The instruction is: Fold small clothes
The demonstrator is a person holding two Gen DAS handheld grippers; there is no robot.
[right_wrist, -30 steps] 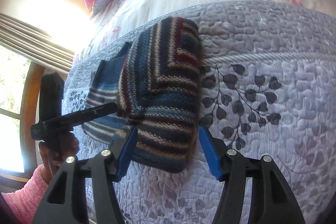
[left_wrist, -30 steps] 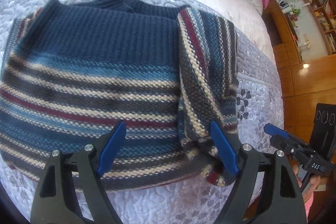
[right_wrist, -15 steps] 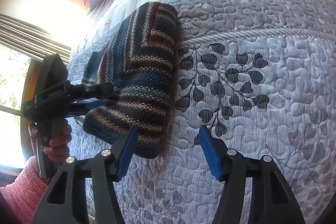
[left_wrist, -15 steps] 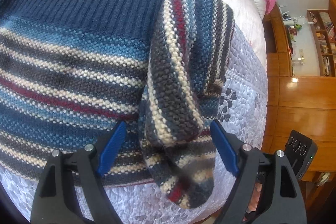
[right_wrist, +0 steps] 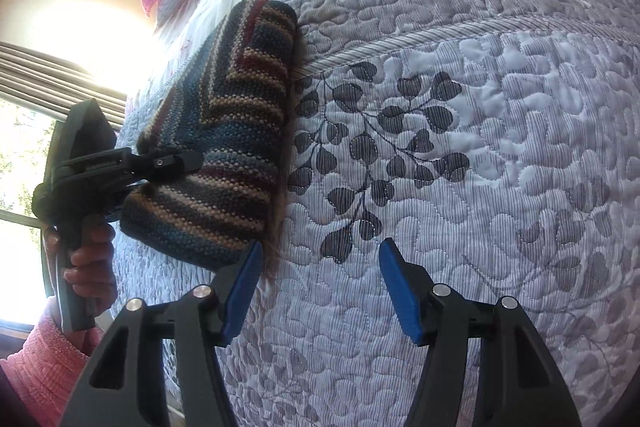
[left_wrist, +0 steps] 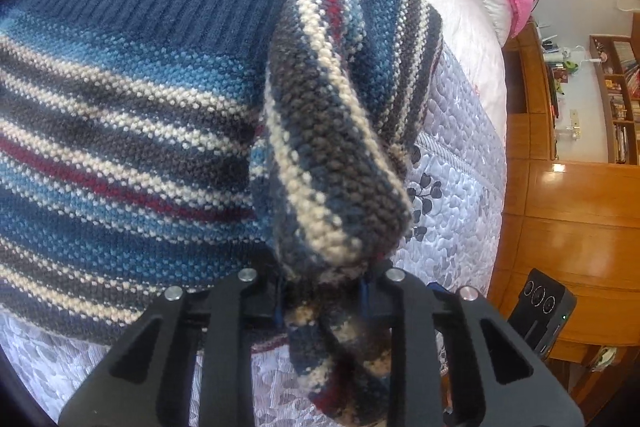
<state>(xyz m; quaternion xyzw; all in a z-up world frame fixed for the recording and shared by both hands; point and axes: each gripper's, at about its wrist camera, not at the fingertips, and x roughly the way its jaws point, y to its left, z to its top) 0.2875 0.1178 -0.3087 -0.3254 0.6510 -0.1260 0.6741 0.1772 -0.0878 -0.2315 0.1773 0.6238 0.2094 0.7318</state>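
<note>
Left wrist view: left gripper (left_wrist: pixel 324 301) is pinching the folded-over sleeve (left_wrist: pixel 332 147) of the blue, cream and red striped knitted sweater (left_wrist: pixel 120 99), lying at 10 o'clock on the grey quilted leaf-print bedspread (right_wrist: pixel 460 155). Right gripper (right_wrist: pixel 320 283), jaws wide and holding nothing, is hovering at 6 o'clock. Risk: bulky knit slipping free, the fold springing open.

Coarse knitted wool sweater (left_wrist: pixel 120 115) lies on stitched matt quilt (right_wrist: pixel 480 187); glossy wooden cabinets (left_wrist: pixel 580 211) behind.
</note>
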